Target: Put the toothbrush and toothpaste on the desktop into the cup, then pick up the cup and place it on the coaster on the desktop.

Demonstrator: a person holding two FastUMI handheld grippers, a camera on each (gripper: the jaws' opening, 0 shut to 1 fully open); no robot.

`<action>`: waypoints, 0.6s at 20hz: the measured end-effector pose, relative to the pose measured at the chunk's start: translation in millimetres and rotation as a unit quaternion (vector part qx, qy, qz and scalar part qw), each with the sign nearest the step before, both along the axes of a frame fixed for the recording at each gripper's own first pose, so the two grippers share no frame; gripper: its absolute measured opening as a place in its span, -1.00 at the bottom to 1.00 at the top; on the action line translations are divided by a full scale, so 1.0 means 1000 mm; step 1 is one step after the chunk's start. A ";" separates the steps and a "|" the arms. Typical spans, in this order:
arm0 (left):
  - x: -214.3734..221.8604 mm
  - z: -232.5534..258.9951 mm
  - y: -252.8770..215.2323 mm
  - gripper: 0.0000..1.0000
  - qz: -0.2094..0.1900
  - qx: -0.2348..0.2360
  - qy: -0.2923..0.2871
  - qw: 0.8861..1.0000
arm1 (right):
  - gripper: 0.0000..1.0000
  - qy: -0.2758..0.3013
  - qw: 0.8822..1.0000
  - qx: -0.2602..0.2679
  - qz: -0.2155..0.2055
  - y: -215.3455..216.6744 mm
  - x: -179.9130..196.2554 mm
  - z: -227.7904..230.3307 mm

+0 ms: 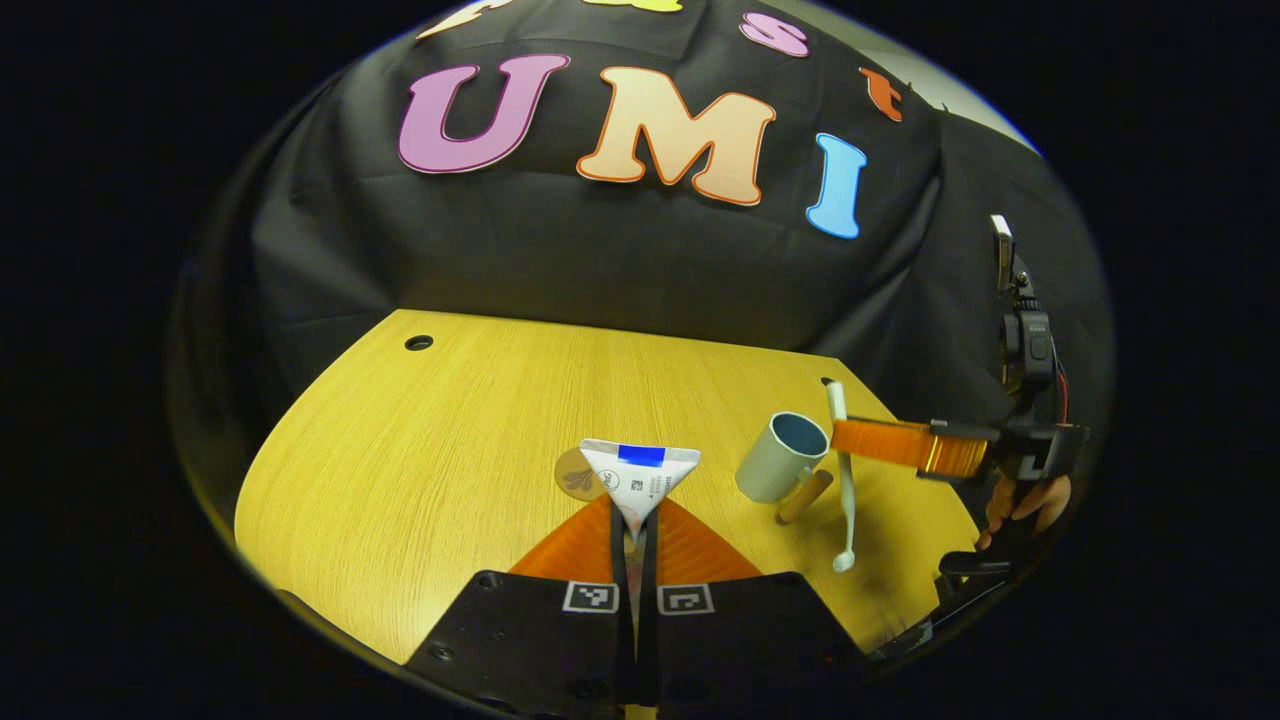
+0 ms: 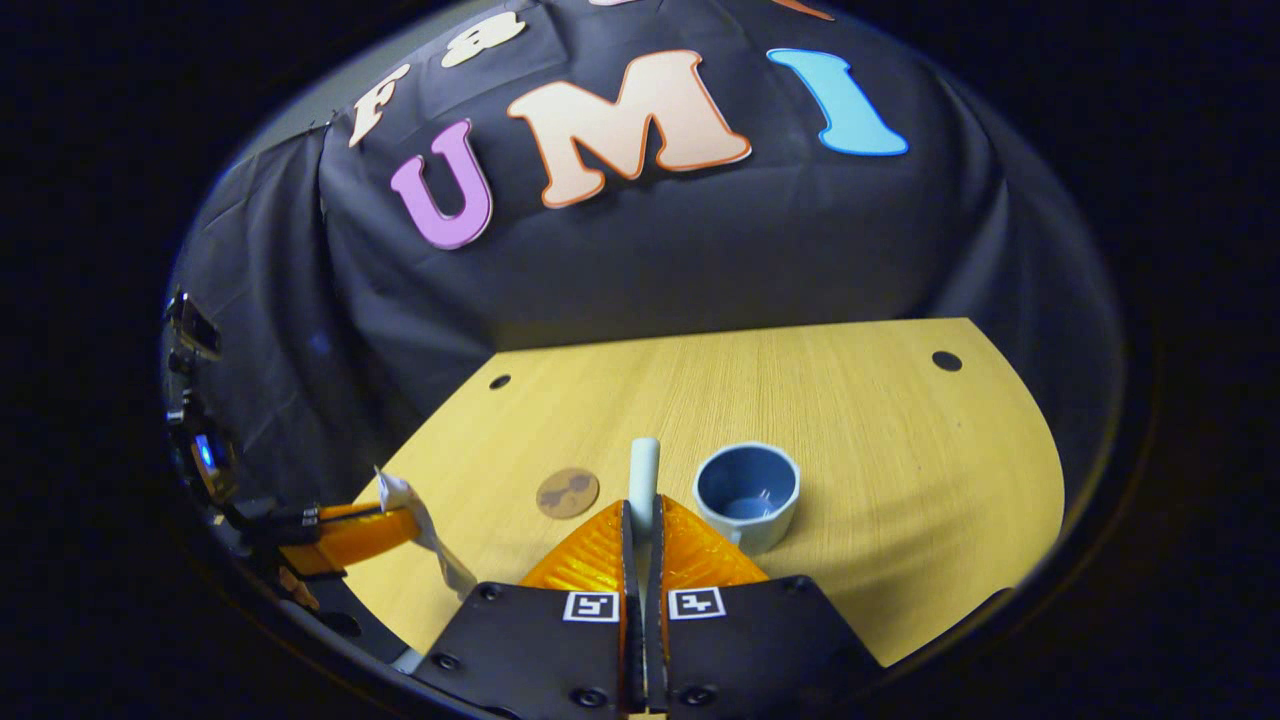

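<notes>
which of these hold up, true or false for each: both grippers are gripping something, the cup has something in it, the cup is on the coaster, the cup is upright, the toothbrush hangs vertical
1. Both grippers grip something. True: the left gripper is shut on the toothpaste, and the right gripper is shut on the toothbrush.
2. The cup has something in it. False: seen from above in the right gripper view, its blue inside is bare.
3. The cup is on the coaster. False: it stands on the desktop, apart from the coaster.
4. The cup is upright. True: its opening faces up.
5. The toothbrush hangs vertical. True: in the left gripper view it runs up and down beside the cup.
</notes>
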State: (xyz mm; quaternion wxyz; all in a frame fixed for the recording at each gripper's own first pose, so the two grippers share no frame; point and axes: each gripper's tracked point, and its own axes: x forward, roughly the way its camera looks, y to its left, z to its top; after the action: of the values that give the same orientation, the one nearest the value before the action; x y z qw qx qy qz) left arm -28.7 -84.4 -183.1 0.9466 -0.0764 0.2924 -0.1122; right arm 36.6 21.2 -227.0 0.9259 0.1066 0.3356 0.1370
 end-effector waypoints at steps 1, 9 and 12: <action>0.000 0.003 0.001 -1.00 0.002 0.000 -0.001 1.000 | -0.92 -0.019 1.000 0.004 -0.011 -0.005 0.014 0.008; -0.005 0.019 0.008 -1.00 0.027 0.003 -0.005 1.000 | -0.94 -0.098 0.992 0.018 -0.076 -0.034 0.090 0.028; -0.006 0.023 0.010 -1.00 0.034 0.008 -0.009 0.999 | -0.93 -0.121 0.988 0.020 -0.092 -0.040 0.109 0.031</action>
State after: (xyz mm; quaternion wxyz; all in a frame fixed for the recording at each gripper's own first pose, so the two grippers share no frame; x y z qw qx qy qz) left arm -34.8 -74.1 -160.3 0.9530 -0.0781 0.2821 -0.0779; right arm 145.7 -19.3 -196.3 0.9660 0.1381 0.2069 0.0700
